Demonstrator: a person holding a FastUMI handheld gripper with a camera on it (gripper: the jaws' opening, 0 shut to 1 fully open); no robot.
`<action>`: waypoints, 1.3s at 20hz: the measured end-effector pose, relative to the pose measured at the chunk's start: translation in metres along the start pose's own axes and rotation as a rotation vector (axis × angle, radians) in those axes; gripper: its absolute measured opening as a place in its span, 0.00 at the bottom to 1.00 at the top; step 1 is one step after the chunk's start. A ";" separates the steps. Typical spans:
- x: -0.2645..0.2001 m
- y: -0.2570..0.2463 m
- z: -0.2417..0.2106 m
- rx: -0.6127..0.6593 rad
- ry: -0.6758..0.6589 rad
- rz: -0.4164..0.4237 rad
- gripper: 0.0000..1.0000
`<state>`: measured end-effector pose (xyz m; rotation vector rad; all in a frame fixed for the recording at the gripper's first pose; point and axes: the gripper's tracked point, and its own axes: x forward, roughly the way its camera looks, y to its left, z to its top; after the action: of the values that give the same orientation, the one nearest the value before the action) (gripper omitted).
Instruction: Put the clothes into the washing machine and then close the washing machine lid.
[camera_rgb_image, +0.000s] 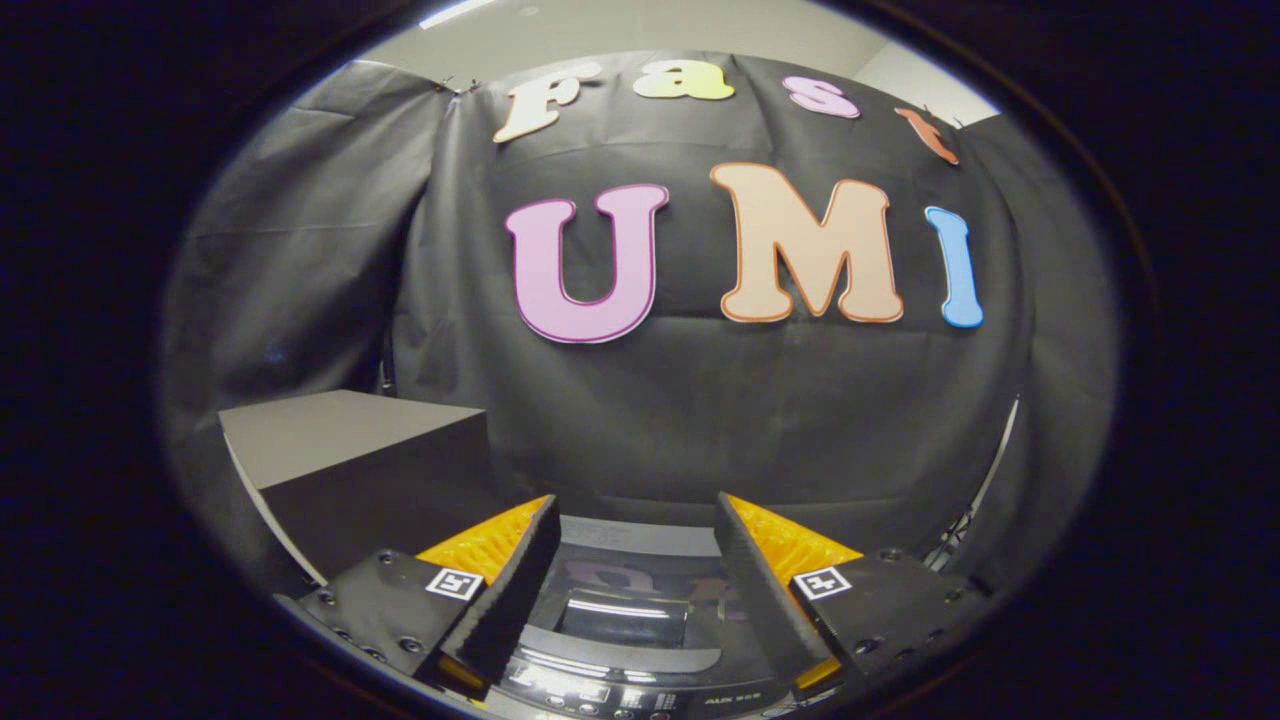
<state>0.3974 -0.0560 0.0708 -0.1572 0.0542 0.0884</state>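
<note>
Glossy dark glass is lying directly under the claw (636, 560): it is the lid (640, 600) of the washer (625, 690), seen from above and behind the fingertips; the lid is lying flat and down over the tub, so the tub's mouth is hidden and I cannot tell what, if anything, is inside. The claw is standing spread, its two fingers well apart with nothing between them but the view down onto the lid; neither finger is touching the glass as far as I can judge. The washer's control strip is showing nearest, beneath the fingers' roots, and the lid is running away from it toward the cloth wall (700, 400); so the lid's long edge is lying crosswise to the fingers, and the claw is pointing over it toward the wall rather than down at it. No clothes are showing between the fingers, ahead of them or on the grey box (350, 450) standing beside the washer, just beyond the left finger. A shut lid with no clothes in sight is fitting two stages alike: clothes waiting somewhere out of sight with the lid yet to be lifted, or clothes already inside with the lid brought down over them.
</note>
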 end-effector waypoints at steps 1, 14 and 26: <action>-0.006 -0.003 0.003 -0.007 0.000 -0.009 0.97; -0.072 0.034 0.006 0.120 0.005 0.126 0.96; -0.107 0.017 0.028 0.114 -0.098 0.111 0.97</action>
<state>0.2904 -0.0437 0.1020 -0.0355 -0.0298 0.2033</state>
